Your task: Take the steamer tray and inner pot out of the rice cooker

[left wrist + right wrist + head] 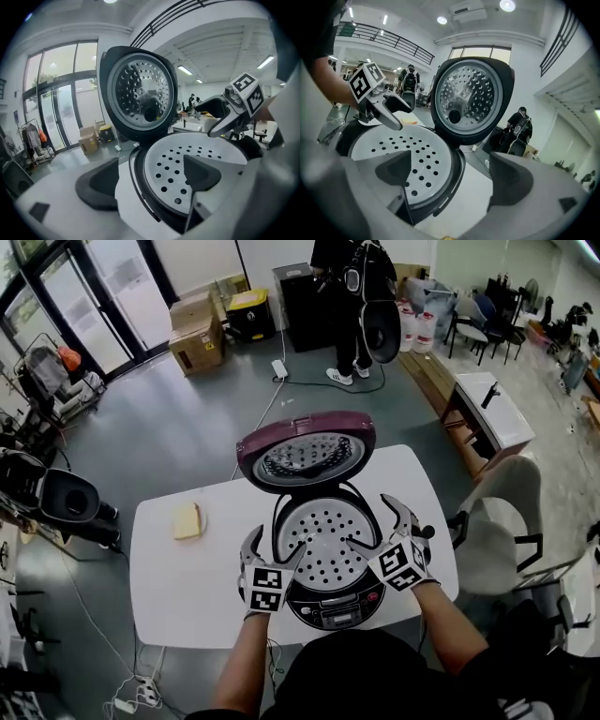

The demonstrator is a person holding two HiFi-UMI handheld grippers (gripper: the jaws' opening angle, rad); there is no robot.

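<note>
The steamer tray sits in the open rice cooker on the counter, with the inner pot hidden beneath it. The left tool and right tool gape wide, holding nothing. Each straddles the rim, one jaw over the tray, probably to lift it level from opposite sides.

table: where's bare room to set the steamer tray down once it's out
The table is bare at its near left corner, between the yellow block and the left gripper. It is crowded around the rice cooker, with the right gripper on the steamer tray's other side.
</note>
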